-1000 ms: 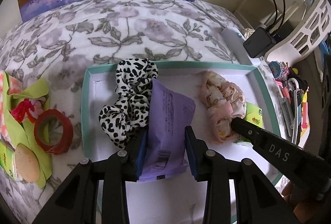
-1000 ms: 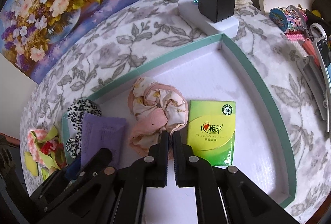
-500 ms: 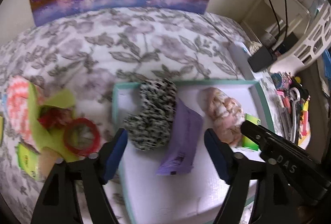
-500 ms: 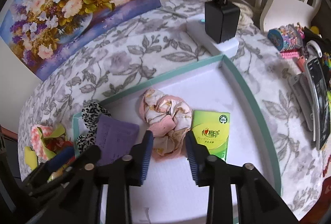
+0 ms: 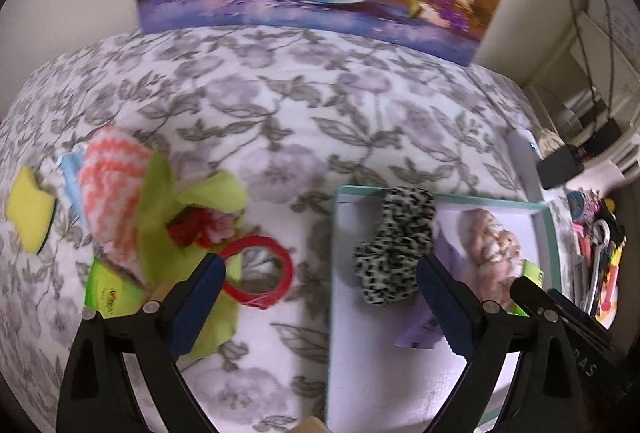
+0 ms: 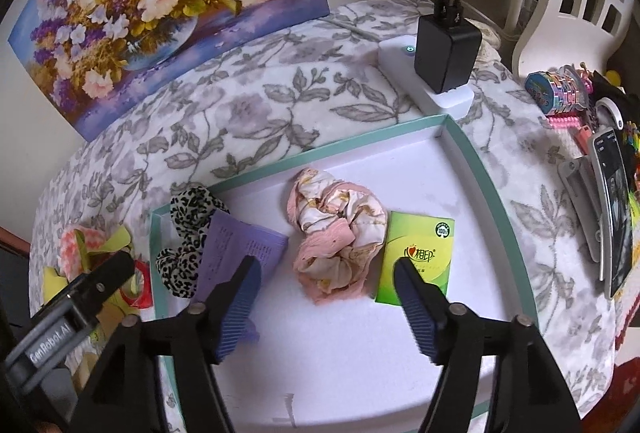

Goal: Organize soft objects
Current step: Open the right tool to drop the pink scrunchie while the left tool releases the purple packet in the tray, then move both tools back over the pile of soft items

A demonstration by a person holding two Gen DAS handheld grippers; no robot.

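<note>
Black fingers [image 6: 460,317], blue ribbed pads [image 6: 414,309], silver screws.

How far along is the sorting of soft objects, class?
Done: the leopard scrunchie, purple packet, pink scrunchie and green tissue pack lie in the teal-rimmed tray. In hand: nothing; the left gripper and right gripper are open. Left: the pile beside the tray, including a coral zigzag cloth and red ring.

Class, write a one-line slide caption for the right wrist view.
Open right gripper above a tray holding a pink scrunchie, green tissue pack, purple packet and leopard scrunchie.
</note>
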